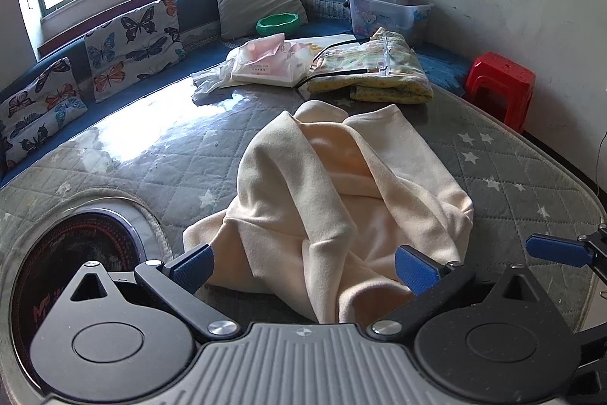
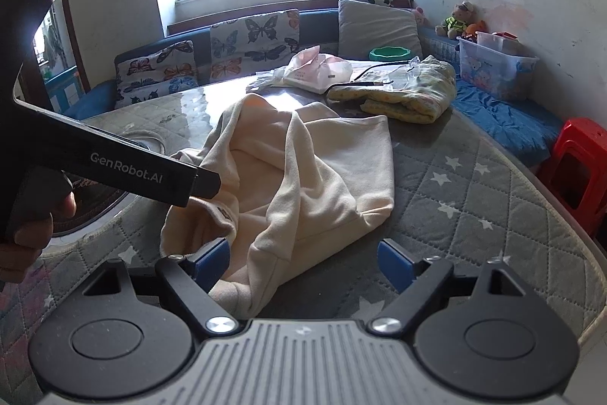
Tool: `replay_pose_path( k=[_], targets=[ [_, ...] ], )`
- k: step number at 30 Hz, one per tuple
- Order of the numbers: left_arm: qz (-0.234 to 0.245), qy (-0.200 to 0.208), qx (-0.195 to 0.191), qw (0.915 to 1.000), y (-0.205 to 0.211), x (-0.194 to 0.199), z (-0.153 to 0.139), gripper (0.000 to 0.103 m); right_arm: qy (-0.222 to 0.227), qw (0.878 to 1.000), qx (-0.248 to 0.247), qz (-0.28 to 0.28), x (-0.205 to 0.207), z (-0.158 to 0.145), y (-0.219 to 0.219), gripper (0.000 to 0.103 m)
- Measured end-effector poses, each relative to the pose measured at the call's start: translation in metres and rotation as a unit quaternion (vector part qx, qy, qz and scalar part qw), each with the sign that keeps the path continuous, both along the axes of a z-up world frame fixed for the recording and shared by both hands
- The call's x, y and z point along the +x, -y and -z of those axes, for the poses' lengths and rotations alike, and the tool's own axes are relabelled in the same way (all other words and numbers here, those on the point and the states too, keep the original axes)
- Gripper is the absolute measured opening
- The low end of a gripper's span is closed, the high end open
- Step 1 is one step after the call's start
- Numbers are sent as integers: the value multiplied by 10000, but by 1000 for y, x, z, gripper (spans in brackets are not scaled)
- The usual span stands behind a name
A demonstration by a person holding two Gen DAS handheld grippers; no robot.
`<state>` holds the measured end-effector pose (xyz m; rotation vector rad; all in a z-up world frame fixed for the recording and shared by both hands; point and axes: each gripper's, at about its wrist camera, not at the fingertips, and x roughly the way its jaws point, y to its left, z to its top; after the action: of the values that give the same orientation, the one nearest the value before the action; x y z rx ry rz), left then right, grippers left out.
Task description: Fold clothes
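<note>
A cream garment lies crumpled in loose folds on the grey quilted table cover. My left gripper is open wide at the garment's near edge, with cloth lying between its blue pads but not pinched. My right gripper is also open, and the garment's near corner rests between its fingers, close to the left pad. One blue finger of the right gripper shows at the right of the left wrist view. A hand holds the left gripper's black body.
A folded yellow patterned cloth and a bagged pink pack lie at the table's far side. A round dark inset sits at the near left. A red stool, a clear storage box and butterfly cushions ring the table.
</note>
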<state>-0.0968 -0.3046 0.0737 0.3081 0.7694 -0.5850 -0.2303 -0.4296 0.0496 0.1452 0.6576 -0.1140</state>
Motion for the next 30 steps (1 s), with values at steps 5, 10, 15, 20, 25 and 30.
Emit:
replay_pose_path(
  k=[5, 10, 15, 20, 25, 30],
  targets=[
    [-73, -4, 40, 10000, -6, -7, 2, 103, -43, 9999, -112, -71, -4, 0, -7, 88],
    [-124, -86, 68, 9999, -13, -13, 8, 103, -123, 9998, -109, -120, -8, 3, -11, 88],
    [-175, -143, 109, 9997, -21, -18, 12, 103, -234, 9996, -114, -124, -12, 6, -14, 88],
    [-208, -206, 160, 9994, -25, -22, 15, 103, -337, 9992, -171, -132, -15, 8, -17, 91],
    [-215, -213, 217, 9993, -29, -26, 16, 103, -404, 9988, -218, -164, -17, 11, -21, 91],
    [-231, -289, 318, 9988, -31, -28, 21, 103, -450, 9985, -233, -197, -17, 11, -23, 91]
  ],
)
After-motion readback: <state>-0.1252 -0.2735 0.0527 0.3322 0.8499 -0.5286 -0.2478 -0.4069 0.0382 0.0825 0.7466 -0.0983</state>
